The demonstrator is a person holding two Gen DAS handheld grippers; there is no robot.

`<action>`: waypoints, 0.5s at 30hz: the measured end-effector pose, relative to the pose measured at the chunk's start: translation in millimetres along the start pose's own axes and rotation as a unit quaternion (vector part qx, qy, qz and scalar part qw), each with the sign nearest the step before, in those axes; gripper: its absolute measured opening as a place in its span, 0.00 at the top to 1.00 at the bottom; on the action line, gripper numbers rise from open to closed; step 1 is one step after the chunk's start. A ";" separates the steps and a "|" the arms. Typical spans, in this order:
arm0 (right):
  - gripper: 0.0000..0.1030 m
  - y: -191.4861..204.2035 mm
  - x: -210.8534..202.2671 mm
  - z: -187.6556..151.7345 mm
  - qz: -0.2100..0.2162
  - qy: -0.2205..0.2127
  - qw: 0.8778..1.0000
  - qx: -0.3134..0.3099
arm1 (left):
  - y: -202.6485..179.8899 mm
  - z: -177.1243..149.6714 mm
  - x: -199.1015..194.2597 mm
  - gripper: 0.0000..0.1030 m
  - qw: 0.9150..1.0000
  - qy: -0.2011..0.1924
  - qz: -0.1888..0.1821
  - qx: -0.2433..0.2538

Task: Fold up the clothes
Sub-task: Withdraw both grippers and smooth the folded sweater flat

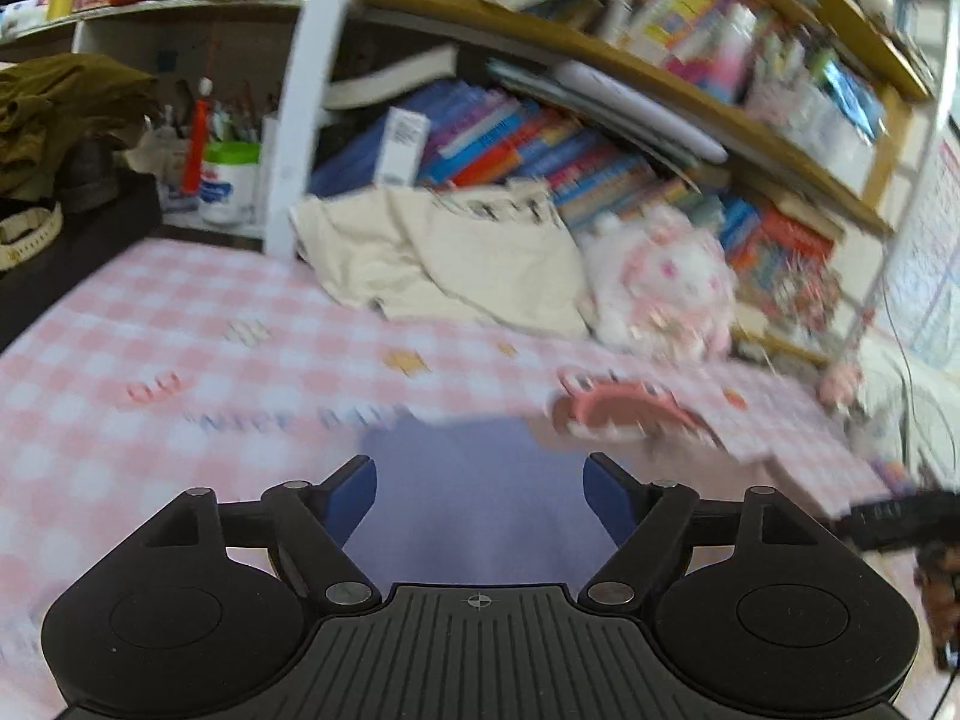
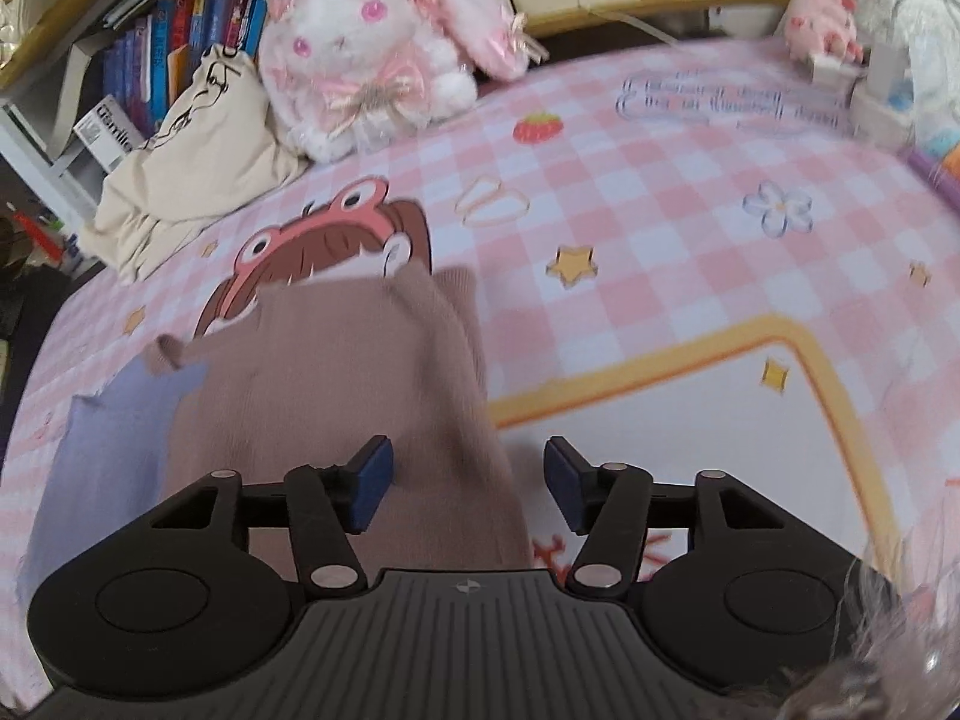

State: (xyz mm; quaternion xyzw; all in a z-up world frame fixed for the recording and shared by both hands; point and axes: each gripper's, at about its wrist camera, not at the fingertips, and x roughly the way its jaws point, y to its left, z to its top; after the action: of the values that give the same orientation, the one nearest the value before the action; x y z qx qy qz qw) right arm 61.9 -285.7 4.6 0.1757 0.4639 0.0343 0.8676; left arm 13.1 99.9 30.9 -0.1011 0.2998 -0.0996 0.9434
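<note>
A knitted garment lies flat on the pink checked tablecloth point(image 2: 660, 192). Its dusty-pink part point(image 2: 336, 378) runs up the middle of the right wrist view, and its lilac part point(image 2: 102, 450) lies to the left. My right gripper point(image 2: 468, 483) hovers over the pink part's right edge with its jaws open; the pads do not press the cloth. In the blurred left wrist view my left gripper point(image 1: 480, 495) stands wide open above the lilac cloth point(image 1: 474, 480), with nothing pinched.
A cream cloth bag point(image 1: 444, 252) and a white plush rabbit point(image 2: 366, 48) lean against full bookshelves point(image 1: 600, 120) at the table's back. A small pink plush point(image 2: 822, 18) sits at the far right. An olive garment point(image 1: 60, 114) lies heaped at far left.
</note>
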 end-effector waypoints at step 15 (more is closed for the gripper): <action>0.85 -6.9 -22.7 1.8 0.108 -0.001 0.993 -0.054 | -45.4 -58.1 18.5 0.23 0.990 0.087 0.115 0.004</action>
State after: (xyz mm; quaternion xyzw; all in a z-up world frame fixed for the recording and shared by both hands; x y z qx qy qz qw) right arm 49.7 -297.7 21.2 0.1779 0.4388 0.1521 0.8676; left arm -11.9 44.1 -14.3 -0.0530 0.3900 0.0001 0.9193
